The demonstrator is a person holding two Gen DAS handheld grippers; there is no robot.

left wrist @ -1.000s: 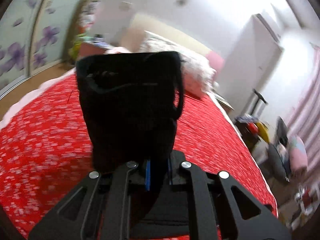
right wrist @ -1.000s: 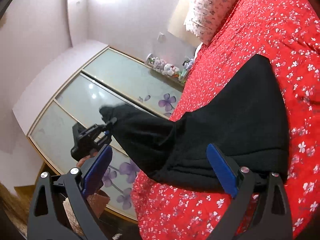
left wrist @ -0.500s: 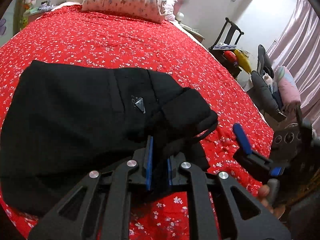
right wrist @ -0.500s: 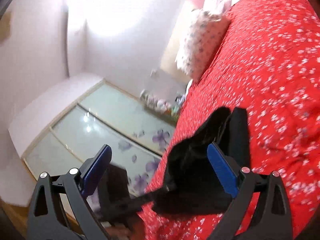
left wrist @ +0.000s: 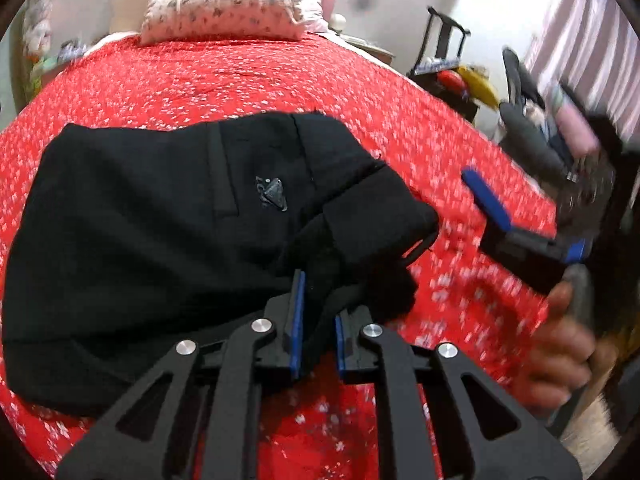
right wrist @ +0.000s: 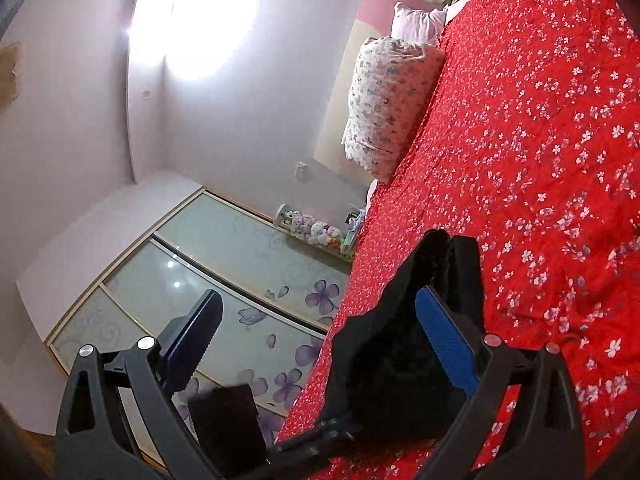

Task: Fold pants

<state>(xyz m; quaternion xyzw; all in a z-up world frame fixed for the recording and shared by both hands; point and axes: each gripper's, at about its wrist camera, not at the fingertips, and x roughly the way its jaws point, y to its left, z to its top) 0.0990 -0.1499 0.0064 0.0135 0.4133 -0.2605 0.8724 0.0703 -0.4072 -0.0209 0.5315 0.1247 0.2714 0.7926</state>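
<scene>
Black pants (left wrist: pixel 168 216) lie folded on the red flowered bedspread (left wrist: pixel 248 84), with the waistband and a small triangular tag facing up. My left gripper (left wrist: pixel 318 312) is shut on a bunched edge of the pants at their near right corner. My right gripper (right wrist: pixel 320 336) is open and empty, held in the air beside the pants (right wrist: pixel 404 344); it also shows in the left wrist view (left wrist: pixel 516 224), to the right of the pants, with the hand behind it.
A flowered pillow (left wrist: pixel 224 8) lies at the head of the bed. A chair and clutter (left wrist: pixel 480 80) stand on the right of the bed. A wardrobe with flowered sliding doors (right wrist: pixel 240 280) stands on the left.
My left gripper has lowered the hanging pants onto the bed and they now lie flat. My right gripper has stayed open and swung away to the side of the pants.
</scene>
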